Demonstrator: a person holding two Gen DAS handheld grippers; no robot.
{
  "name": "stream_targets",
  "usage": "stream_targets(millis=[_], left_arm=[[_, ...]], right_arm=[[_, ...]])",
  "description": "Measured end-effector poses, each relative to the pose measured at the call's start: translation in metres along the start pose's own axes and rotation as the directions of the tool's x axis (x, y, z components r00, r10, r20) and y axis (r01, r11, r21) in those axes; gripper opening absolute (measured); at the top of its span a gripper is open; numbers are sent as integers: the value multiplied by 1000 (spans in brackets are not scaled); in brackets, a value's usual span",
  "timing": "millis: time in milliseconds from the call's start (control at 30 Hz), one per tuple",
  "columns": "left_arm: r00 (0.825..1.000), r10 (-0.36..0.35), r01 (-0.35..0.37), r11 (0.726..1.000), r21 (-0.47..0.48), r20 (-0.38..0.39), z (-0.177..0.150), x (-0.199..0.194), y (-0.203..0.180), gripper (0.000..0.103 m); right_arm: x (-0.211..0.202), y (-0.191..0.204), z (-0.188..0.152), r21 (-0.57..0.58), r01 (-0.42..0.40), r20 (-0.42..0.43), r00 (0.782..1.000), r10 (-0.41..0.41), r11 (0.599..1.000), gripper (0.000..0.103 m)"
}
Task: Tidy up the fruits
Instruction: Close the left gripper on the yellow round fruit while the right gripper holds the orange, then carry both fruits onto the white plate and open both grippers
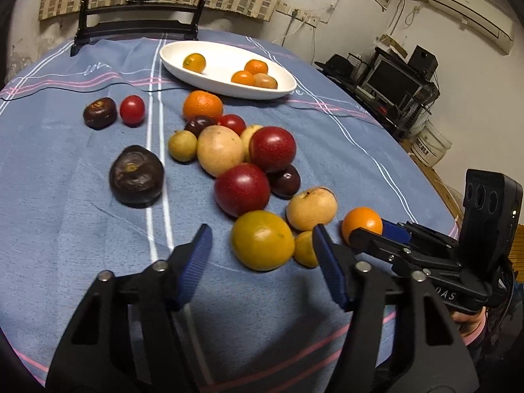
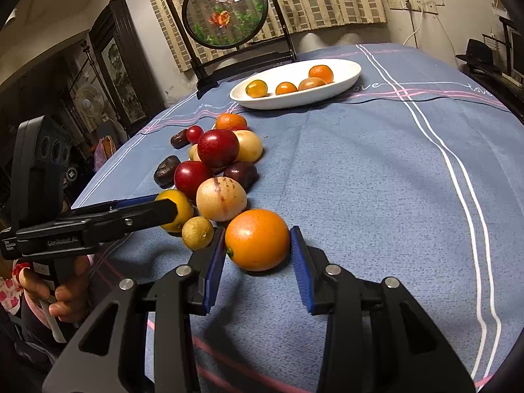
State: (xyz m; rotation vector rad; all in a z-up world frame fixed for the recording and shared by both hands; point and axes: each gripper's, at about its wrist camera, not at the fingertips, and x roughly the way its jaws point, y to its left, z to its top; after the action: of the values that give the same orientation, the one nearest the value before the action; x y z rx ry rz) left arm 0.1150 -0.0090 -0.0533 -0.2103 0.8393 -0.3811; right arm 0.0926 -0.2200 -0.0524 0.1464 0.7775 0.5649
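Holding: the right gripper (image 2: 258, 251) brackets a round bright orange (image 2: 257, 239) that sits on the blue striped tablecloth (image 2: 376, 177), one blue pad on each side of it (whether they press or merely touch I cannot tell).
Left gripper: the left gripper (image 1: 262, 251) hovers spread wide just short of a large yellow-green citrus (image 1: 262, 239), touching nothing.
Dish: a white oval ceramic dish (image 1: 209, 80) at the far side of the table holds four small fruits: one greenish-orange mandarin (image 1: 194, 62) alone at one end, and at the other end two orange ones with a duller brownish one, all three touching.
Loose pile: between dish and grippers lie two red speckled round fruits (image 1: 242, 190), a pale tan round fruit (image 1: 220, 150), a tan fruit with a dark crown (image 1: 311, 208), dark plums, red cherry tomatoes, an orange and small yellow-green ones.
Apart from pile: two dark brown wrinkled fruits (image 1: 136, 176) and a cherry tomato (image 1: 132, 110) lie to the left.
Left view only: the air conditioner (image 1: 471, 16) and a black monitor rack (image 1: 396, 82).
Right view only: the whole round fish-painted screen on a black stand (image 2: 226, 13), a carved dark cabinet (image 2: 121, 65), and the person's hand (image 2: 62, 298) on the left tool's grip.
In the way: the left tool's black finger crosses the yellow-green citrus in the right view; the small yellowish lime (image 2: 197, 233) lies just beside the right gripper's left pad.
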Motion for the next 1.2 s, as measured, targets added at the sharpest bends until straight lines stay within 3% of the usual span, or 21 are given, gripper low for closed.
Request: stream_targets(millis=[67,367,467,1000,1200], left_arm=[[1000,6,-5,1000,15,-21,0,5,-4,48],[1000,13,-13,1000,-20,-27,3,11,1,49],[1000,7,-7,1000,-29,-22,3,11,4,42],[999,17,-16,999,-30,29,-4,-4,5,41],[997,5,-4,1000,-9,81,17,-24,7,41]], right_arm=[[0,0,0,2,-4,2,1000,4,1000,40],[-1,0,0,-5,-8,5,1000,8,1000,40],[-1,1,0,-7,-7,6,1000,7,1000,40],[-2,5,0,-34,23,11,1000,-23,999,40],[-11,15,18,-70,9,38,999,-6,998,40]])
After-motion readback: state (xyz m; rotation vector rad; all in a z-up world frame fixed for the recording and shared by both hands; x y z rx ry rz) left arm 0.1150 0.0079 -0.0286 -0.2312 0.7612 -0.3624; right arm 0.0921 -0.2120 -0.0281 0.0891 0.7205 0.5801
